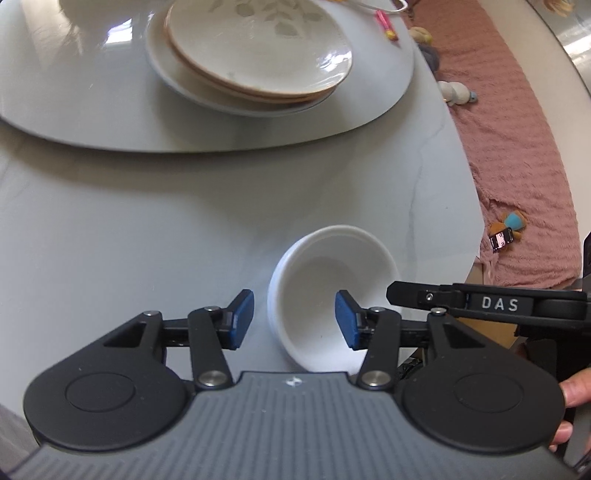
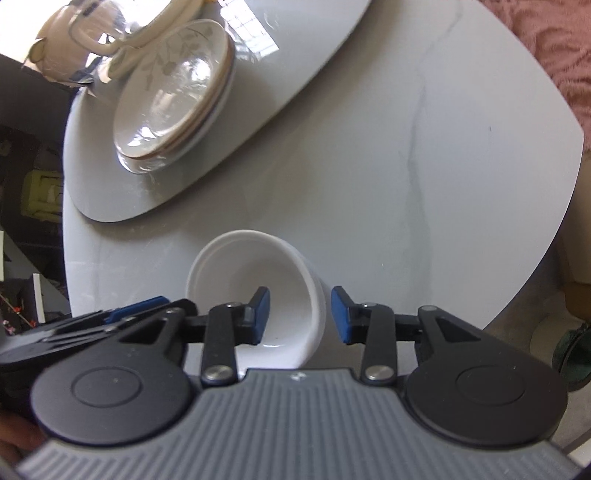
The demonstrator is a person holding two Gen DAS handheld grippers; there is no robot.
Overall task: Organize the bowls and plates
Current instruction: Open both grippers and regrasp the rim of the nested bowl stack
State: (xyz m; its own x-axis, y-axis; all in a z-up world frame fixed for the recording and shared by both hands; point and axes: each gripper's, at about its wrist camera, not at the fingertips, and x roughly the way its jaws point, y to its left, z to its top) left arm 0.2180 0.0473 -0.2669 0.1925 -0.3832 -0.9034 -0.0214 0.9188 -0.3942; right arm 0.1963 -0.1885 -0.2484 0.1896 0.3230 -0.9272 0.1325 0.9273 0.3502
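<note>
A small white bowl (image 1: 332,288) stands on the pale marble table. My left gripper (image 1: 295,319) is open; its blue pads straddle the bowl's left rim, one outside and one inside. My right gripper (image 2: 300,315) is open and straddles the bowl's (image 2: 255,280) right wall, left pad inside and right pad outside. A stack of leaf-patterned plates (image 1: 258,51) rests on the round turntable (image 1: 92,110) beyond. The stack also shows in the right wrist view (image 2: 173,96). The other gripper shows at each view's edge.
A cream teapot (image 2: 74,40) stands behind the plates. A pink blanket with small toys (image 1: 517,147) lies right of the table. The table edge (image 2: 554,221) curves at the right. A pink pen (image 1: 386,24) lies on the turntable.
</note>
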